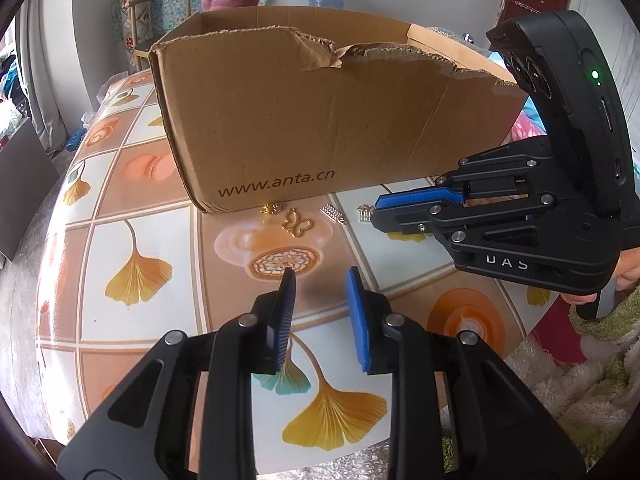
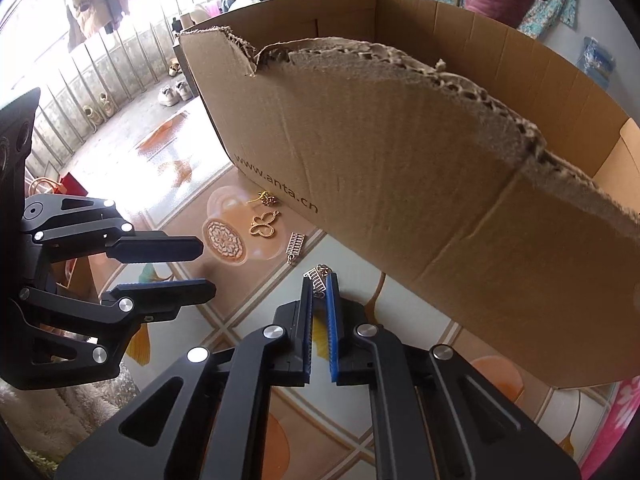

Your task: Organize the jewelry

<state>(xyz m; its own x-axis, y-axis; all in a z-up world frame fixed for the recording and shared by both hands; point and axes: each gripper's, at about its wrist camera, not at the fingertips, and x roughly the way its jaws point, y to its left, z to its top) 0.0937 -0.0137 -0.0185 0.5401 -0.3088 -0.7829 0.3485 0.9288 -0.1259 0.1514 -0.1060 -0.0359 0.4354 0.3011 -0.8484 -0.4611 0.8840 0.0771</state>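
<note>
My right hand-held gripper [image 2: 320,280] pinches a silver charm [image 2: 319,279]; left hand-held gripper [image 1: 320,276] gapes empty, cardboard box [image 1: 320,120] at twelve o'clock.

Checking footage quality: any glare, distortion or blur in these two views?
Left wrist: strong fisheye bowing of the cardboard box, dark corners, sharp focus. Right wrist: blown-out window glare upper left, bright sheen on the tablecloth, box wall bulging.

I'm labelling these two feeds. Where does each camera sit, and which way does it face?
Left wrist: on the left tool, facing down at the table and cardboard box; right tool enters from the right.
Right wrist: on the right tool, shut on a silver charm; left tool at left.
Shared: box, butterfly charm.
</note>
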